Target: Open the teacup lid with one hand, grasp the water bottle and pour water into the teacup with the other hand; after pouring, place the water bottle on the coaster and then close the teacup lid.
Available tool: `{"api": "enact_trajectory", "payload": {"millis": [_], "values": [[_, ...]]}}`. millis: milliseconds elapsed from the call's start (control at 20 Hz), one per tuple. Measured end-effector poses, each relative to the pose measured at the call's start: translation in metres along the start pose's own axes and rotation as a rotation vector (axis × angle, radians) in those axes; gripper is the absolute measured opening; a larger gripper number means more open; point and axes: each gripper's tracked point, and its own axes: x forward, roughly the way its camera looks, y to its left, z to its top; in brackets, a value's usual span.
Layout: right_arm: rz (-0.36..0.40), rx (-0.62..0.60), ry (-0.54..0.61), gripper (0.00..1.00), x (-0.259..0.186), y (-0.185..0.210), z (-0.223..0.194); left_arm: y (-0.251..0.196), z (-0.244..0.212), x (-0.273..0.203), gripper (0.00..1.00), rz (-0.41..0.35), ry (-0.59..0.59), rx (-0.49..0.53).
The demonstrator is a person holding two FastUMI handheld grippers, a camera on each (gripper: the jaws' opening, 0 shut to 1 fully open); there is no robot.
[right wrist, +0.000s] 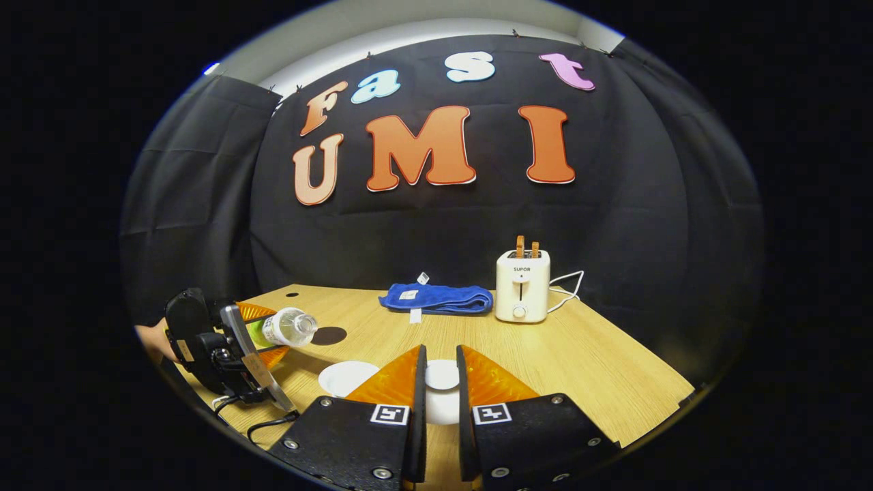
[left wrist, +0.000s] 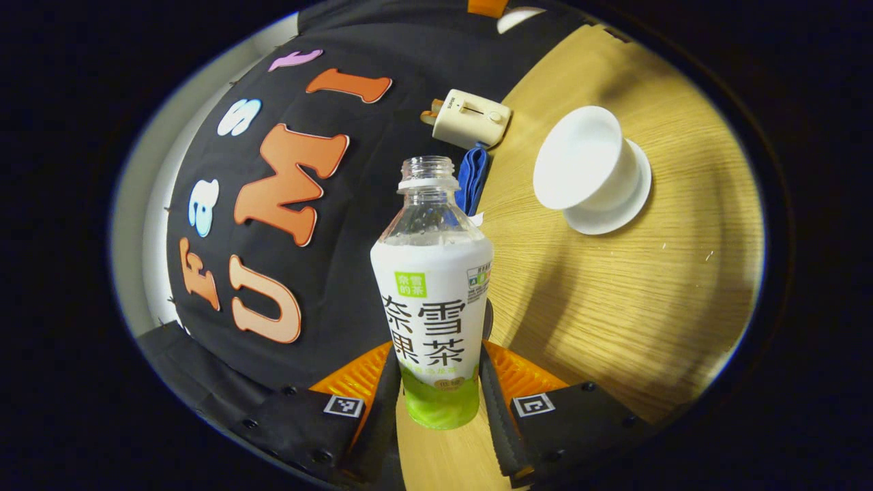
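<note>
A wooden table [right wrist: 600, 368] stands before black cloth walls [right wrist: 655, 225] under a pale ceiling [right wrist: 409, 31].

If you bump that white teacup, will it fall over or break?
The teacup looks like glazed ceramic, so it would probably chip or crack if knocked hard. It flares wide at the open top and narrows toward its saucer, so a shove near the rim might tip it. The smooth saucer could slide on the table.

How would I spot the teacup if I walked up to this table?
Start at the wooden table and find the cream toaster by the black cloth wall. Nearer the front stands the teacup: an open white cup on a white saucer, the only crockery there, unlike the blue cloth.
</note>
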Motion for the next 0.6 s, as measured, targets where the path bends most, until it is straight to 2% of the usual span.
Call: {"api": "enact_trajectory", "payload": {"millis": [100,600], "values": [[-0.002,-0.003,0.004,0.2,-0.001,-0.002,-0.002,0.003,0.006,-0.002,0.65,0.009,-0.01,0.075],[-0.004,0.011,0.006,0.2,-0.002,-0.011,-0.006,0.011,0.02,-0.018,0.63,0.036,-0.049,0.365]]}}
